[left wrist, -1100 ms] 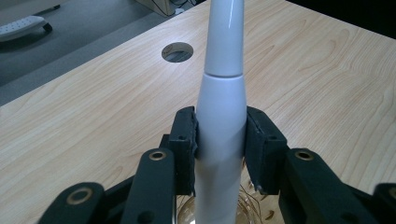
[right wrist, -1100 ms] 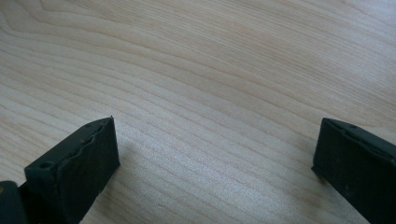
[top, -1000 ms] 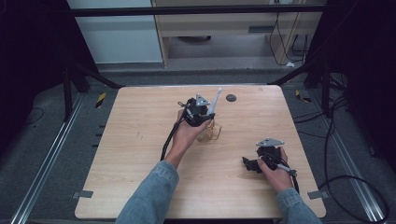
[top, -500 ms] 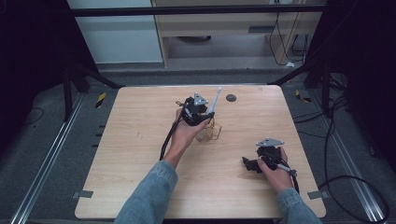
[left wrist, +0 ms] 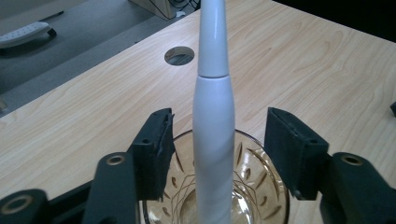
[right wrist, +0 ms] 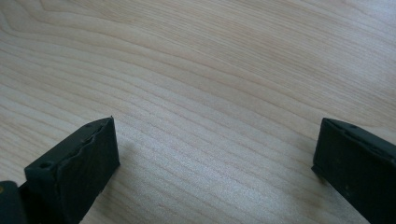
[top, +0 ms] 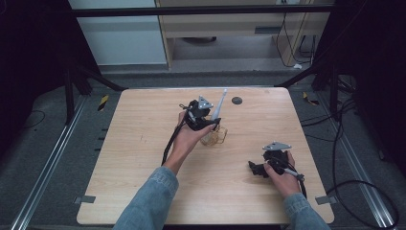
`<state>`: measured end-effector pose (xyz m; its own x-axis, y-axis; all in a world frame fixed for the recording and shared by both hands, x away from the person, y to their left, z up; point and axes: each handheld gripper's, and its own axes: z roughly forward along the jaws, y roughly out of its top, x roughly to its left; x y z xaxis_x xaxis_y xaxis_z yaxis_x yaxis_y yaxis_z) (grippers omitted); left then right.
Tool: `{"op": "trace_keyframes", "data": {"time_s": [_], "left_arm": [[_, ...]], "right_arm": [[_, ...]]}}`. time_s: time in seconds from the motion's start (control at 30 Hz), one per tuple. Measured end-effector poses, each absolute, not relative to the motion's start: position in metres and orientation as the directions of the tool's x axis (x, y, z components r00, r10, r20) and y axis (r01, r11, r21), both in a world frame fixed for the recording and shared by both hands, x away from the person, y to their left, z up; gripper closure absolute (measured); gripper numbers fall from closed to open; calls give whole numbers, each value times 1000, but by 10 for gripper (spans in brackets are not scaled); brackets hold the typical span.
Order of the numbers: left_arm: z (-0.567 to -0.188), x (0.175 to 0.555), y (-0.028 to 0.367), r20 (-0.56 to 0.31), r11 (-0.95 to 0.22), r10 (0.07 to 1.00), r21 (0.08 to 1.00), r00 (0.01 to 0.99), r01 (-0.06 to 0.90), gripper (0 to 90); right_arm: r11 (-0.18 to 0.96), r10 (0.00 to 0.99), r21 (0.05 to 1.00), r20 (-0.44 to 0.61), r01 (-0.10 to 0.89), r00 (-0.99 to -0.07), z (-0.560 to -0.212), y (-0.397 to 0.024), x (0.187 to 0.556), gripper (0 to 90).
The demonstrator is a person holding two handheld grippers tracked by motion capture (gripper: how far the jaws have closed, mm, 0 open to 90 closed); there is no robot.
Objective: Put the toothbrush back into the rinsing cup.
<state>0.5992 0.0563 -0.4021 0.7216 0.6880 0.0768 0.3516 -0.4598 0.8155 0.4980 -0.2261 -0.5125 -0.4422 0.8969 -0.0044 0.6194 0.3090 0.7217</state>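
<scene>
A white, pen-shaped wand stands upright in an amber cut-glass cup near the middle of the wooden table. My left gripper straddles the wand just above the cup's rim. Its jaws have just been opening, and a gap shows on each side of the wand, so the pads do not press on it. From above, the wand leans up out of the cup beside the left gripper. My right gripper rests low at the table's right front, open, with bare wood between its jaws.
A round cable hole lies in the table just behind the cup, also seen beyond the wand. The left gripper's black cable trails back along the forearm. Dark frame posts and floor cables surround the table.
</scene>
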Motion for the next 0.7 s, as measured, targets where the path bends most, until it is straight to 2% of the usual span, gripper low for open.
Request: {"op": "trace_keyframes", "data": {"time_s": [0.47, 0.7], "left_arm": [[-394, 584, 48, 99, -497, 661, 801, 744, 334, 156], [-393, 576, 48, 119, -528, 646, 783, 754, 328, 86]], "right_arm": [[309, 897, 722, -4, 620, -442, -513, -226, 498, 4], [309, 897, 722, -4, 619, -443, -513, -226, 498, 4]]}}
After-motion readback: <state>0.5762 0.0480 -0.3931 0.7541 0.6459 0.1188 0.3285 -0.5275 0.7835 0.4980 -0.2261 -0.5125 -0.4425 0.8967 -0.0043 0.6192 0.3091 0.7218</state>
